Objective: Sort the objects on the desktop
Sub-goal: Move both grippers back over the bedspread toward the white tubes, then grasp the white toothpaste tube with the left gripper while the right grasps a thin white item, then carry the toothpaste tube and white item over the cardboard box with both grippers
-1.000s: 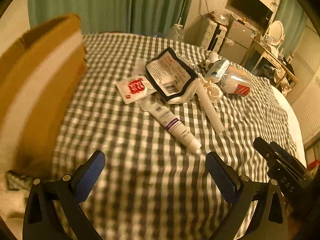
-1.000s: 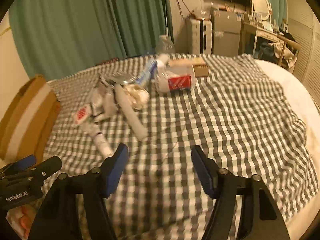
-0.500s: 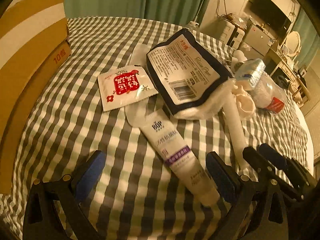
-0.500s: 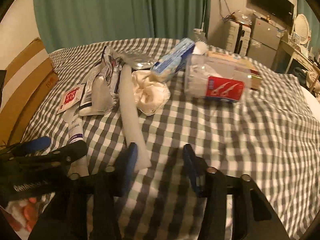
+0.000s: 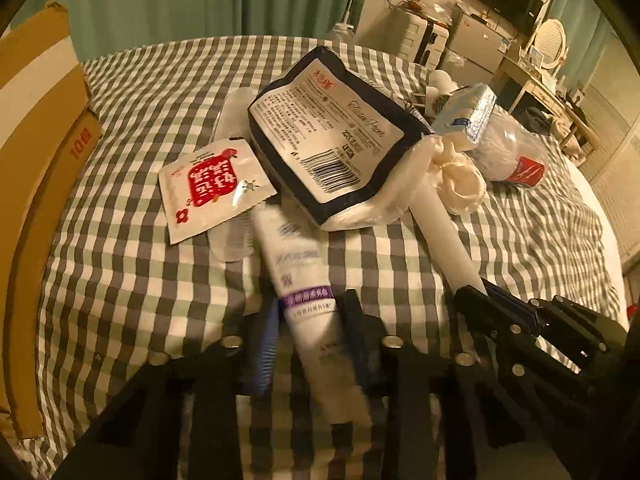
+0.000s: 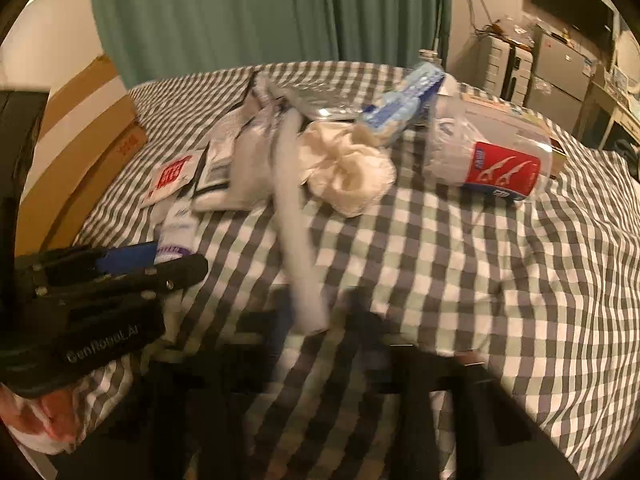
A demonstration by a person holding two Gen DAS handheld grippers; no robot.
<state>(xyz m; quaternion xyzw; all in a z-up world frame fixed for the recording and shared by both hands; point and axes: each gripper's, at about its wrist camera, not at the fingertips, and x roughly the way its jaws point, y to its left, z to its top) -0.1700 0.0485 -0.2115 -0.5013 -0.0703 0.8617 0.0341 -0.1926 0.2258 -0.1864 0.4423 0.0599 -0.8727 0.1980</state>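
Both claws tilt steeply down toward a pile of small things on a bed spread with a grey-and-white checked cloth (image 5: 132, 280).

The left claw (image 5: 310, 336) has its two blue-padded fingers on either side of a white tube with a purple band (image 5: 306, 296), which lies lengthwise between them with its cap end toward the camera. The jaws are closing, and the pads look to be against the tube's sides, though blur keeps the contact from being certain.

The right claw (image 6: 316, 312), seen in its own view as dark blurred fingers, sits at the near end of a long white stick (image 6: 294, 216) that runs away toward the pile. Its jaws are nearly together on the stick's end. In the left view it appears from the side, its tips at the stick's lower end.

Beyond the tube lie a red-and-white sachet (image 5: 212, 184), a dark-edged tissue pack (image 5: 328, 136) leaning on a crumpled white bag (image 5: 456, 172), a blue-and-silver packet (image 5: 466, 114) and a clear plastic tub with a red label (image 6: 492, 156). A cardboard box (image 5: 40, 128) stands along the bed's left side.
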